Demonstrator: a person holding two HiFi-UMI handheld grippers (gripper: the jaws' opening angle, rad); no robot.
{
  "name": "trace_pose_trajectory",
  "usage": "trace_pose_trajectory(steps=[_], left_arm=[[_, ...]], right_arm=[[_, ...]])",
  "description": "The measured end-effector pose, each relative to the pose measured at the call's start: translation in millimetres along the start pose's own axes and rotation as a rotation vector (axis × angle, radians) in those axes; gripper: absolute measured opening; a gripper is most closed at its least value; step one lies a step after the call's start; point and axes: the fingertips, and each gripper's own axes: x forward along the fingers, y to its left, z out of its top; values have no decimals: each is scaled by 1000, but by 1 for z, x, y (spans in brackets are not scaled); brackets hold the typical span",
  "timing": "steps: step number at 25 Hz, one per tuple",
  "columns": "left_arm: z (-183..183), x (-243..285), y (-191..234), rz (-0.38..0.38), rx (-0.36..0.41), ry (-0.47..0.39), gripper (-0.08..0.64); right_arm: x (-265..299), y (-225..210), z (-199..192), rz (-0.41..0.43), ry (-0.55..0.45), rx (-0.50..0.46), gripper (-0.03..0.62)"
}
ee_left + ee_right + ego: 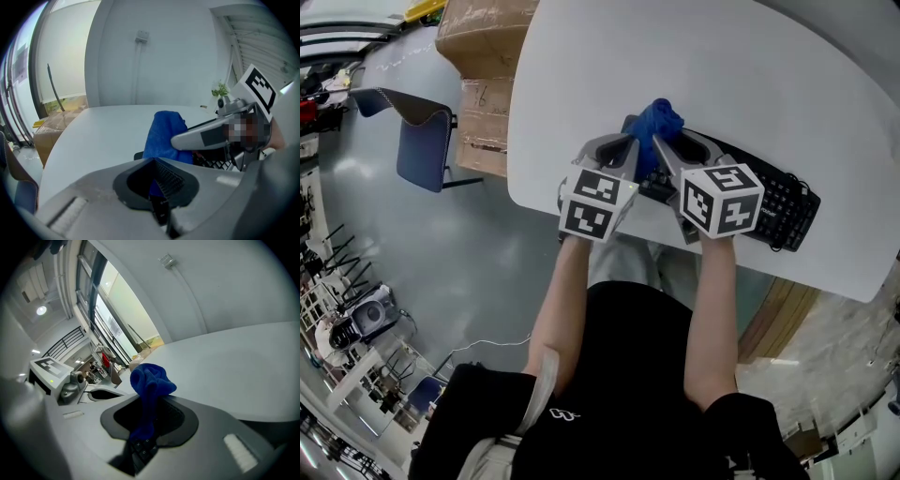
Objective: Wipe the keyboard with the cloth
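Left claw (pixel 630 148) and right claw (pixel 662 150) both pinch the blue cloth (pixel 660 120) over the keyboard (pixel 783 202), cardboard boxes (pixel 483 42) beside the table (pixel 722 66).

cloth (pixel 661 124): solid blue | keyboard (pixel 783 202): black, white key legends | table (pixel 750 84): plain white | left gripper (pixel 623 150), right gripper (pixel 670 150): grey shells, black pads, black-and-white square markers on cubes | chair (pixel 422 155): blue | cardboard boxes (pixel 487 37): brown | shirt (pixel 619 375): black | floor (pixel 459 272): grey
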Motion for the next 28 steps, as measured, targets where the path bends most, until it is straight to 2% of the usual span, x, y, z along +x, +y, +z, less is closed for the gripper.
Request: trace_pose_trajectory(steps=[28], left_arm=[[7,25,-49,-57,70,32,-2]], right_arm=[[-39,-42,-17,-90,-37,63,92]])
